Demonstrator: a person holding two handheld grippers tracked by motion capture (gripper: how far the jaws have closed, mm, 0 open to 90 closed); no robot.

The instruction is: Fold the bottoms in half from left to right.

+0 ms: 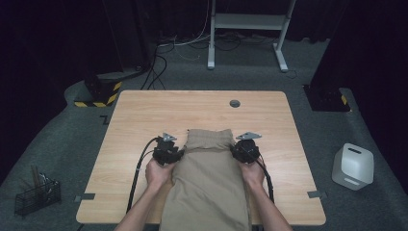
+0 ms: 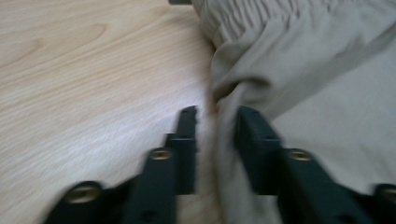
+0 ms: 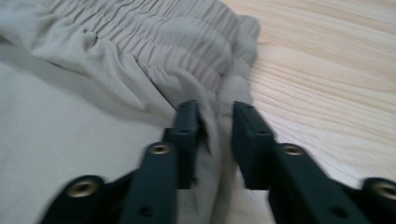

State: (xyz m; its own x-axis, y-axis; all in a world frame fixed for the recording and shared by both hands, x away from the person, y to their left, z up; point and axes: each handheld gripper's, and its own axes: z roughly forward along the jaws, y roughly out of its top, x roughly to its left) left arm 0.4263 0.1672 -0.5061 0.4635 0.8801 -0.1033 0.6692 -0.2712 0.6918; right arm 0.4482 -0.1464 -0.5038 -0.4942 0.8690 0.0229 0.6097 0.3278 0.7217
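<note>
High view, item one: beige trousers (image 1: 209,180), laid lengthwise down the middle of the wooden table (image 1: 144,115), elastic waistband at the far end, legs running off the near edge between the person's forearms.

Item two: left gripper (image 1: 168,151), held in the left hand (image 1: 158,173), set at the left edge of the garment just below the waistband. In the left gripper view its two black fingers (image 2: 187,140) stand partly apart, with a raised fold of the trousers (image 2: 327,116) running up between them. The cloth lies against the right-hand finger; a sliver of bare table (image 2: 84,93) shows beside the other. No pinch is visible; the pads are not pressed together on the fabric.

Item three: right gripper (image 1: 246,149), in the right hand (image 1: 253,173), placed at the opposite edge of the garment, level with the left one. In the right gripper view its fingers (image 3: 186,135) are likewise partly apart, straddling the side seam of the trousers (image 3: 93,121) just below the gathered waistband; the fold sits loose in the gap.

Item four: small grey round fitting (image 1: 235,103), set in the tabletop beyond the waistband.
</note>
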